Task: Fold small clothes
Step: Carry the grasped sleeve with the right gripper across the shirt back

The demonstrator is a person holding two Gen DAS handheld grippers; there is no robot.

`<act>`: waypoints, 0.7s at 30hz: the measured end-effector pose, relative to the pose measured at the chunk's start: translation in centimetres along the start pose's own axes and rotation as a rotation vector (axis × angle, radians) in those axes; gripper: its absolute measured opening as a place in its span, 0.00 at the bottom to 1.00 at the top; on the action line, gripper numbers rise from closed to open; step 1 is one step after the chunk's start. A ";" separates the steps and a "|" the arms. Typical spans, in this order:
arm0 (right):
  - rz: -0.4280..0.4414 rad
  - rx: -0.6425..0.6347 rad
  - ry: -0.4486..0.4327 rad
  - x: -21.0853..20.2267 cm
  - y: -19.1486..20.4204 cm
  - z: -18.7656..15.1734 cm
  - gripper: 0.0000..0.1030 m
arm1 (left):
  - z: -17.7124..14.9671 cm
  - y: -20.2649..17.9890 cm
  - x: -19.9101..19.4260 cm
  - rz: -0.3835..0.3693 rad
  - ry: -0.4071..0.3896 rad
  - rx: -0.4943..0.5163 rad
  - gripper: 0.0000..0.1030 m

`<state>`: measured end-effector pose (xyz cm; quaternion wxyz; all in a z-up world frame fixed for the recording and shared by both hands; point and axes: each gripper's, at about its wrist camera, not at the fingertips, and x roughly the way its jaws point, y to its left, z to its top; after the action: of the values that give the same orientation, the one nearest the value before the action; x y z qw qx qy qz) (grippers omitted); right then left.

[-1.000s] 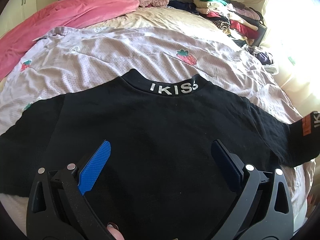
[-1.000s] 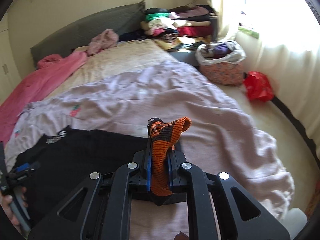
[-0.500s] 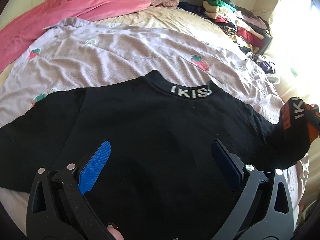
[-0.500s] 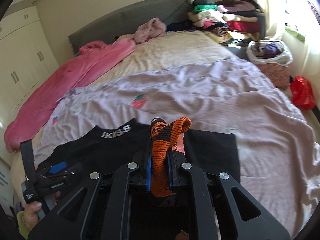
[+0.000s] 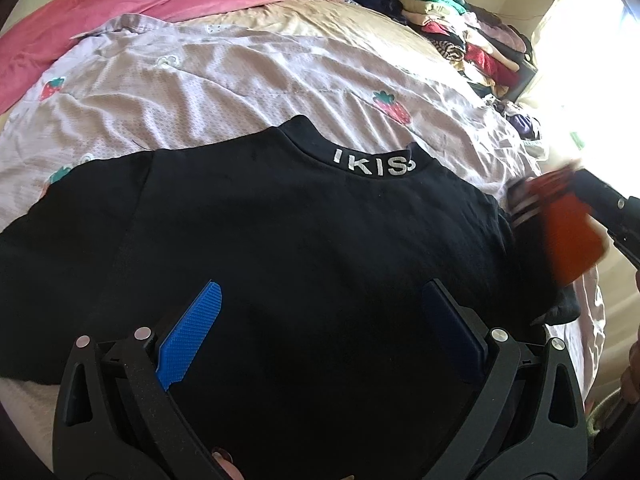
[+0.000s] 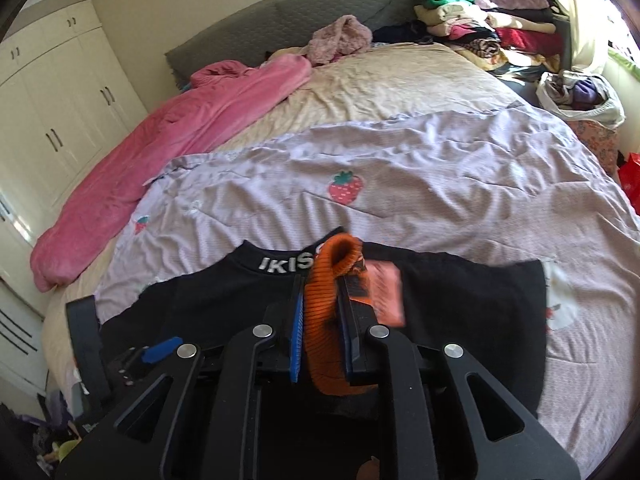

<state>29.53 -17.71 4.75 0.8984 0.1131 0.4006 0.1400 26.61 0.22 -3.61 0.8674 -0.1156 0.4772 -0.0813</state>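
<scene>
A small black top [image 5: 300, 248] with white letters on its collar lies spread on the lilac strawberry bedspread [image 5: 240, 80]; it also shows in the right wrist view [image 6: 200, 300]. My left gripper [image 5: 320, 320] is open and empty, hovering over the top's body. My right gripper [image 6: 322, 320] is shut on the top's orange ribbed sleeve cuff [image 6: 326, 280] and holds it over the garment near the collar. In the left wrist view the cuff [image 5: 568, 232] is blurred at the right edge.
A pink blanket [image 6: 180, 132] lies along the bed's left side. Stacked folded clothes [image 6: 480, 20] sit at the far right by the headboard. A bag of clothes [image 6: 580, 96] and a red bag [image 6: 632, 180] stand beside the bed. White wardrobes [image 6: 52, 112] stand on the left.
My right gripper has carried the orange cuff leftwards from off the bed's side to over the black top, folding the sleeve inward. The left gripper stayed open, shifting slightly over the top.
</scene>
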 end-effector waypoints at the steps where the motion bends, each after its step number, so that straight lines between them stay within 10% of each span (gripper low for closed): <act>1: -0.003 -0.006 -0.005 0.0 0.2 0.0 0.21 | 0.0 0.0 0.0 -0.015 0.003 -0.004 0.92; 13: -0.144 -0.017 -0.042 -4.1 -5.0 -2.9 0.38 | -1.4 -3.5 1.8 -0.289 0.063 -0.033 0.90; 21: -0.185 0.030 -0.057 -6.6 -9.5 -6.0 0.38 | -1.8 -6.3 4.6 -0.343 0.123 -0.082 0.74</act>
<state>22.33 -28.29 2.40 0.9168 0.0930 0.3856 0.0474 27.32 -7.19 -6.52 0.8044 -0.2254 0.5057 -0.2152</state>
